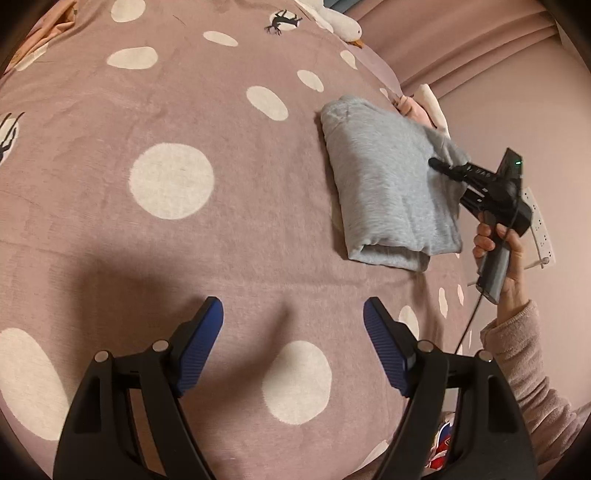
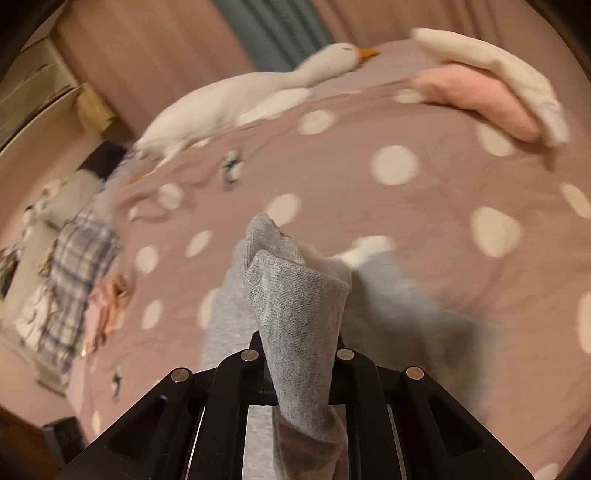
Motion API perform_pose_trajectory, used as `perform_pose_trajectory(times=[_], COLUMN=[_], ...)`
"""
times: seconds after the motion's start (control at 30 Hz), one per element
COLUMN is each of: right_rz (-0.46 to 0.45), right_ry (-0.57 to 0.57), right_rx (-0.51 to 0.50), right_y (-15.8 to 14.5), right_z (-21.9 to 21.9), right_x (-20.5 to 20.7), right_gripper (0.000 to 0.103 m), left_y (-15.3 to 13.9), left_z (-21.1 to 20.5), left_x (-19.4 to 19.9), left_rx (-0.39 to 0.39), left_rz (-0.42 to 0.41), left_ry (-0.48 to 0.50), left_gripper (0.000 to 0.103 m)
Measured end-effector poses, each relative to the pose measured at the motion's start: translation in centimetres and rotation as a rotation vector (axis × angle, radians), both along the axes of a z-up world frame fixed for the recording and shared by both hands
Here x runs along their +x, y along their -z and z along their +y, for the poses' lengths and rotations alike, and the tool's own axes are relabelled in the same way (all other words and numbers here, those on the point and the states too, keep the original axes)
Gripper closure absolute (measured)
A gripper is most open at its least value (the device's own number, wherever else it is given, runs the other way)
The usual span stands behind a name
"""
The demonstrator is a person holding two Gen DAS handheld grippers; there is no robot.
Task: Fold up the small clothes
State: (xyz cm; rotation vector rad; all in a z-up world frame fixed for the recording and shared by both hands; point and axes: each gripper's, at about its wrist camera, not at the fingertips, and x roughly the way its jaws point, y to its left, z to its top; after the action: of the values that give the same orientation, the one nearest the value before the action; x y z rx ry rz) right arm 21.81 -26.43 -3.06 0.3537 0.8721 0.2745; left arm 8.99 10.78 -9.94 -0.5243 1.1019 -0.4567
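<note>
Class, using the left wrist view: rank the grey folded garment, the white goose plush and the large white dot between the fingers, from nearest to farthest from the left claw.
1. Large white dot: on the bedspread, just ahead of the left claw.
2. Grey folded garment: ahead, right.
3. White goose plush: far edge, top.

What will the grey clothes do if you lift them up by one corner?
The grey garment will probably flop and unfold: the corner pinched by the right gripper already droops in soft folds. It looks light, and its knit seems grippy, not slippery.
</note>
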Motion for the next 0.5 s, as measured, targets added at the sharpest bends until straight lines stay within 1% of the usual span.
perform_pose_trajectory(times=[0.1,0.17,0.27,0.4,0.5], right_rz=[0.041,0.071,0.091,0.107,0.135], right_ry=[0.038,0.052,0.071,0.083,0.079], right_rx=[-0.016,-0.006,0.022,0.017,0.036], right_y=[1.8,3.3,4.5,5.0,5.3], right_z=[-1.5,-1.9,-2.4,-2.4,-3.1], right_x=[0.4,0.8,1.3,1.6,1.5], right_gripper=[0.091,0.091,0.09,0.09,0.09], left_y=[0.1,0.1,-0.2,-0.9,-1.2], left_z=[-0.4,-0.8,-1.6,-2.9,-3.8], left_x=[-0.3,0.0,0.4,1.0,1.1], left_rx=[0.01,0.016,0.026,0.039,0.043], left_rz=[0.008,0.015,0.015,-0.003,-0.015], left_ry=[0.014,0.024,0.046,0.081,0.105], left_gripper=[0.025,0.025,0.025,0.025,0.025])
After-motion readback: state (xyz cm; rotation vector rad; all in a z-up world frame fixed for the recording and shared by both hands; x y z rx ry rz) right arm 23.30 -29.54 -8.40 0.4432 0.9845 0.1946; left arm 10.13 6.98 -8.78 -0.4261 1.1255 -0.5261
